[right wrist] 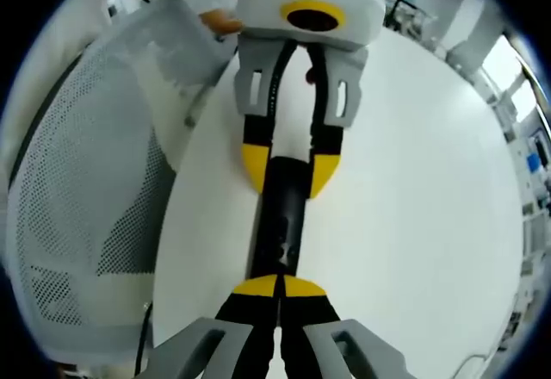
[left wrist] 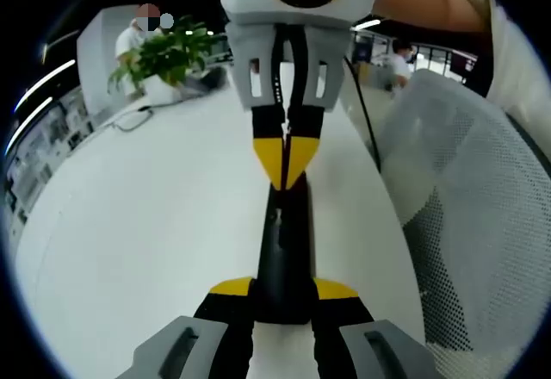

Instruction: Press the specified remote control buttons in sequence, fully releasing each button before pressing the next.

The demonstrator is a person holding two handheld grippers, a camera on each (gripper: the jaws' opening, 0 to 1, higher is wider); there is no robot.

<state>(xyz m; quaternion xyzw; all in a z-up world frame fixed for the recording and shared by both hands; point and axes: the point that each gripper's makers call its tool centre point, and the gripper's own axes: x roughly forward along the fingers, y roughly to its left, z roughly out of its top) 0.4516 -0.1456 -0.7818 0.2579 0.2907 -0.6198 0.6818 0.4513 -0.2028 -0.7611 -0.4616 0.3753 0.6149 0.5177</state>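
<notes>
On the white tabletop (left wrist: 129, 241) lies the black remote (left wrist: 284, 250), clamped at its near end by the left gripper (left wrist: 284, 297). The right gripper (right wrist: 277, 288), tips closed together, bears on its far end, seemingly mid-press. How many presses are done cannot be told. A mesh chair (left wrist: 465, 207) stands beside.

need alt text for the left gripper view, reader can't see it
A black remote control lies lengthwise on a white table, clamped at its near end by the left gripper, while the right gripper, jaws closed, touches its far end. A potted plant stands behind, a white mesh chair alongside.
</notes>
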